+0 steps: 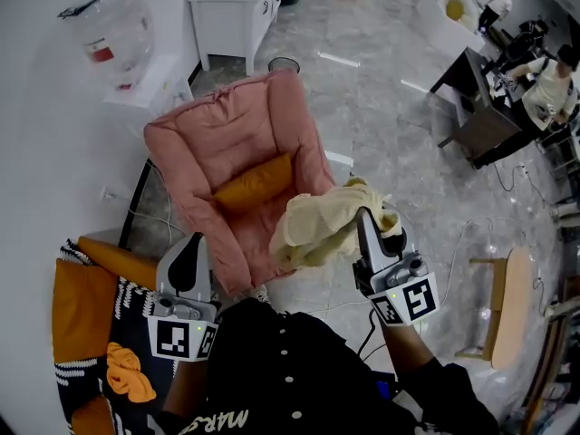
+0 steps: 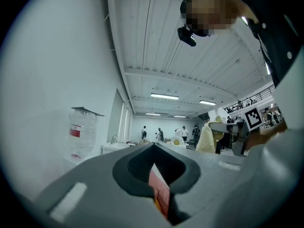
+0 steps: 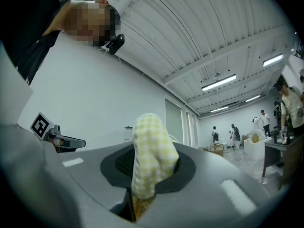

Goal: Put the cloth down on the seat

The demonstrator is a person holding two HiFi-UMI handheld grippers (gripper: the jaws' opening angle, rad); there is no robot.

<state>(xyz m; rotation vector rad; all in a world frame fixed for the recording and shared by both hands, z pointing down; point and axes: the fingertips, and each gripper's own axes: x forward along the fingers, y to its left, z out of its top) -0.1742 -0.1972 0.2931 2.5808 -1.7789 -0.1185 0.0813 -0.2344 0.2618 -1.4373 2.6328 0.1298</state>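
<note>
A pink armchair (image 1: 227, 143) stands ahead of me on the grey floor, with an orange cushion (image 1: 255, 184) lying across its seat. My right gripper (image 1: 365, 216) is shut on a pale yellow checked cloth (image 1: 319, 227), which hangs bunched in the air above the chair's right front corner. In the right gripper view the cloth (image 3: 151, 151) sticks up out of the closed jaws (image 3: 137, 194). My left gripper (image 1: 193, 241) is held up near the chair's left front edge, shut and empty. The left gripper view shows its jaws (image 2: 159, 186) closed and the cloth (image 2: 206, 137) off to the right.
A white cabinet (image 1: 237, 7) stands behind the chair and a water bottle stand (image 1: 116, 39) is at the back left. An orange and black patterned seat (image 1: 86, 320) is at my lower left. A wooden stool (image 1: 507, 302) and cables lie right. People sit at desks (image 1: 480, 107) far right.
</note>
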